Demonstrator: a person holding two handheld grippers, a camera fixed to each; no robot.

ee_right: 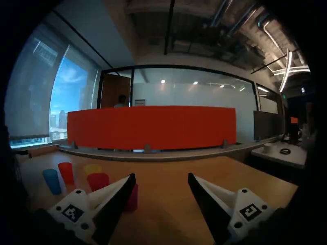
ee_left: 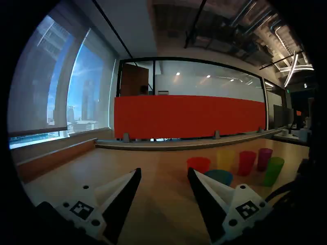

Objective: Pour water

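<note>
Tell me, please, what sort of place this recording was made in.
Most likely an open-plan office: a long wooden desk has an orange divider screen along its far edge, a glass-walled room stands behind it, and a tall window with roller blinds looks over city towers.

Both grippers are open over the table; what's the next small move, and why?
Probably ease the left gripper right and forward toward the blue cup, the nearest one. Both it and the right gripper are open and empty, and that cup stands right of its gap. Which cup holds water can't be told.
</note>
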